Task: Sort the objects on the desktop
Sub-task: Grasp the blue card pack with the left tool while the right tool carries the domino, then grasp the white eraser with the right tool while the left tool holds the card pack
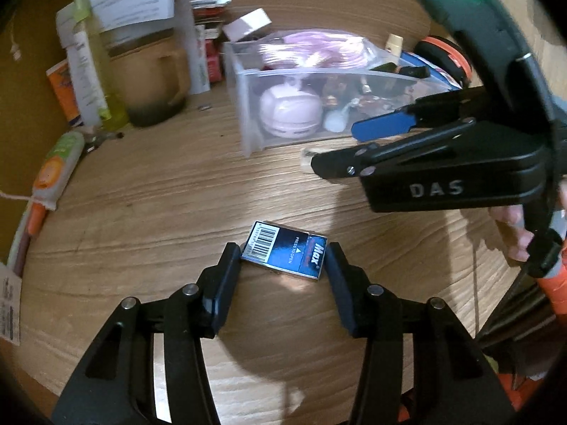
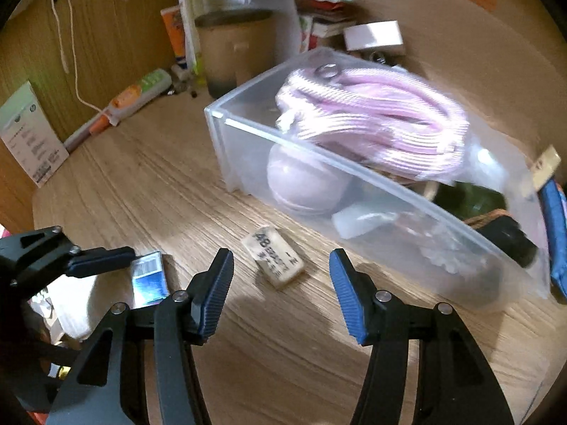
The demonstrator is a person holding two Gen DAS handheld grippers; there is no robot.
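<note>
While left hand-held gripper (image 1: 283, 265) clamps staple box (image 1: 285, 250), right hand-held gripper (image 2: 281, 276) gapes over eraser (image 2: 278, 261) beside clear bin (image 2: 389, 209).

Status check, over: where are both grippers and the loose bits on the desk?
Left gripper closed on the blue box. Right gripper open over the eraser, not touching. Clear bin just behind; path clear.

Wooden desk (image 2: 149, 191): clear bin (image 2: 389, 209), eraser (image 2: 278, 262), staple box (image 1: 283, 249).

A blue staple box (image 1: 284, 250) and a white eraser (image 2: 273, 261) lie flat on the desk near a clear bin (image 2: 372, 191).
</note>
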